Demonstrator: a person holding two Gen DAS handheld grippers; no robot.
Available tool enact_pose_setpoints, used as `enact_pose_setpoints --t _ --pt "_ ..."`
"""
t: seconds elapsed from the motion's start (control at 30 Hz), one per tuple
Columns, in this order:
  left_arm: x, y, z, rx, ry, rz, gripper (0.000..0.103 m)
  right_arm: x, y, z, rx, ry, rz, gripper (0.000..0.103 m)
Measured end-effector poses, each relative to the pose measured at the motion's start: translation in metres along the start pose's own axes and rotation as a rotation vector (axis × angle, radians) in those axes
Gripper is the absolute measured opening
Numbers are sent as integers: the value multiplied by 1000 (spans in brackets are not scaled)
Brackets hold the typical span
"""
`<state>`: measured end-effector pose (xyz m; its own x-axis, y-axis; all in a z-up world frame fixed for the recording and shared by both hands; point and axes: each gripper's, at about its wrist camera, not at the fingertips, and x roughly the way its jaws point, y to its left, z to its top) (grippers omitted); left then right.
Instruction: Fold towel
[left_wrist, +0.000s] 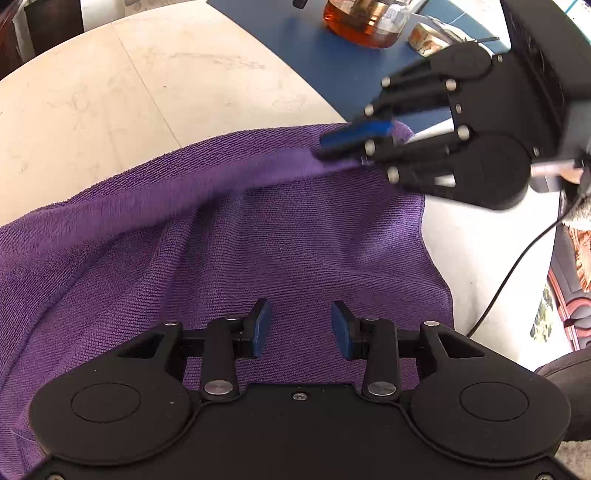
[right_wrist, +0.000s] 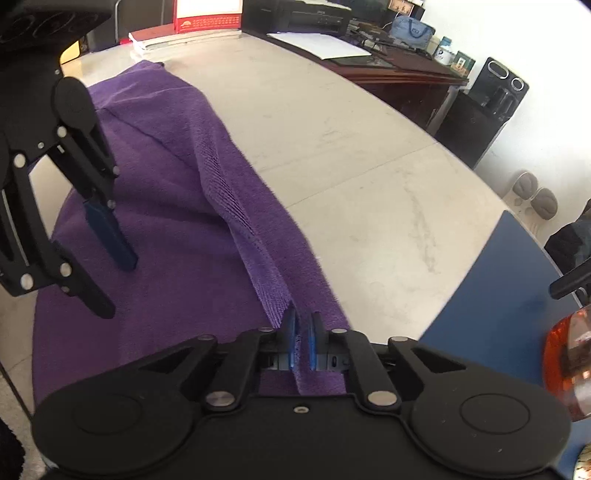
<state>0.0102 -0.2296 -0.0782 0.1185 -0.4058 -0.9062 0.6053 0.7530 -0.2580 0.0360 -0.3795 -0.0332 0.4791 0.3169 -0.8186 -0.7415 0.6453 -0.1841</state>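
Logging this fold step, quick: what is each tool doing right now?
Left tool: open, holding nothing, over the purple microfibre towel.
Right tool: closed on a raised edge of the towel.

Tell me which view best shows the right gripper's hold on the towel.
The right wrist view: the right gripper has its jaws shut on a raised fold of the purple towel, seen close up. The left wrist view shows the same pinch from the side, farther off and blurred.
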Motion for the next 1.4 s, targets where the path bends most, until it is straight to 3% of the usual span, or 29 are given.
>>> enact_pose_setpoints --t 0.2,0.5,0.6,0.8,0.93,1.0,1.07,1.13,1.23,1.33,1.4 --pt "8 -4 -2 3 8 -2 36 5 -33 17 -11 -65 -85 5" --pt "28 -16 0 3 15 5 38 59 -79 20 16 -68 -151 5" --pt "33 -19 3 -1 16 7 38 58 -93 18 130 -84 -170 7" --pt "16 -3 4 -19 11 1 38 -44 -98 -9 406 -199 -229 15" --pt "13 -3 6 -22 -7 4 38 -92 -64 -44 551 -134 -165 38" --pt "10 -4 7 -20 -26 -2 38 -101 -43 -62 667 -110 -97 40" --pt "9 -5 7 -18 -36 -13 38 -97 -20 -82 798 -84 -19 46" --pt "12 -7 5 -11 -36 -26 38 -78 -1 -92 858 -38 -23 46" --pt "6 -8 -4 20 -31 -28 38 -58 -1 -91 884 -72 -85 45" --pt "3 -7 -10 41 -37 -12 38 -38 -27 -82 874 -99 -172 44" --pt "-1 -5 -13 36 -45 -13 39 -17 -48 -76 856 -69 -206 43"
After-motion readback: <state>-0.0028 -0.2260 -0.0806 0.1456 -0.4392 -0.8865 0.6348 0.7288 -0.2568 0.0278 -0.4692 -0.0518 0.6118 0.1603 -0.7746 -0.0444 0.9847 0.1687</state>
